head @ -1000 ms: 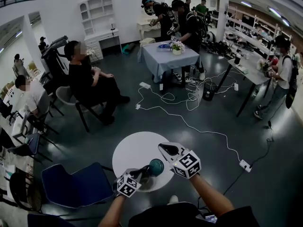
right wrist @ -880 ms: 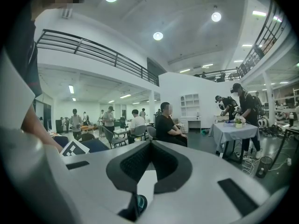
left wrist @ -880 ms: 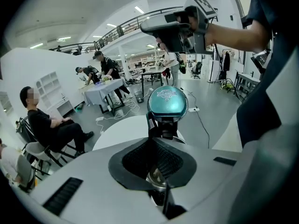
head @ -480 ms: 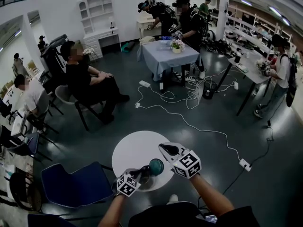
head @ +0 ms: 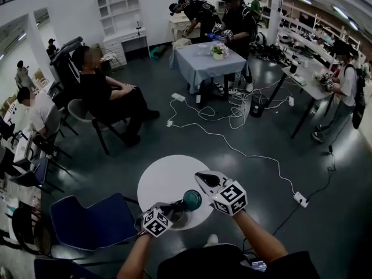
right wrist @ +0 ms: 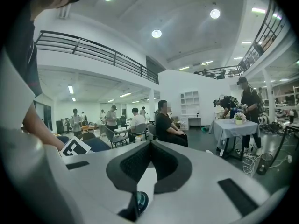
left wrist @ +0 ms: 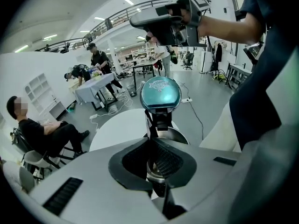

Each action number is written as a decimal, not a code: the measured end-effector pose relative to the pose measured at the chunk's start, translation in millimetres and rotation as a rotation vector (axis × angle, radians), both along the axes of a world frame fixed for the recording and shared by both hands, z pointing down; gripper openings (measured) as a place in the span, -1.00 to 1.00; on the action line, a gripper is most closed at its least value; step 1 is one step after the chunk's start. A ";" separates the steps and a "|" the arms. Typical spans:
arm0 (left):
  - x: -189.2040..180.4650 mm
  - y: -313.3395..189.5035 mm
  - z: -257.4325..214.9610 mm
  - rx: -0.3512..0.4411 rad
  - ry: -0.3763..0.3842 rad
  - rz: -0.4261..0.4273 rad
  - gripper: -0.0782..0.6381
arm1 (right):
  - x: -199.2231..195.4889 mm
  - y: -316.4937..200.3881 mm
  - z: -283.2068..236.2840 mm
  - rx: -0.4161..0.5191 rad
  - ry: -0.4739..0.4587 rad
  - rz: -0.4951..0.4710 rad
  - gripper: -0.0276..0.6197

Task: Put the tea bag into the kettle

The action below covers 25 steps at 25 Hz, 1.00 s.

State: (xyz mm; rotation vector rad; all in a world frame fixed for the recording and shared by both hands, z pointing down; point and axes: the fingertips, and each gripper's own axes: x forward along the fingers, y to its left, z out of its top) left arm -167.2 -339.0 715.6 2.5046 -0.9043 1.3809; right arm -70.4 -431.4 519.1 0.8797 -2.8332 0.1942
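A steel kettle (head: 181, 215) with a teal lid (head: 190, 201) tipped up stands at the near edge of the round white table (head: 163, 179). My left gripper (head: 168, 209) is shut on the kettle's black handle; in the left gripper view the lid (left wrist: 160, 93) rises just past the jaws and the steel body (left wrist: 176, 135) sits below. My right gripper (head: 201, 179) hovers above and right of the lid, jaws shut. In the right gripper view its jaws (right wrist: 150, 143) meet, and the teal lid (right wrist: 139, 200) shows below. No tea bag is visible.
A blue chair (head: 87, 222) stands left of the table. A white cable (head: 232, 150) runs across the dark floor to a power strip (head: 300, 199). A seated person (head: 107, 95) and a cloth-covered table (head: 206, 65) with people are farther off.
Both grippers and the kettle stay about where they were. The head view has drifted slightly, and the people at the far table have shifted.
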 end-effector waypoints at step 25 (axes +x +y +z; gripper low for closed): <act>3.7 11.6 39.2 -0.101 -0.085 0.068 -0.71 | 12.0 1.3 14.7 -0.030 0.011 0.019 -0.87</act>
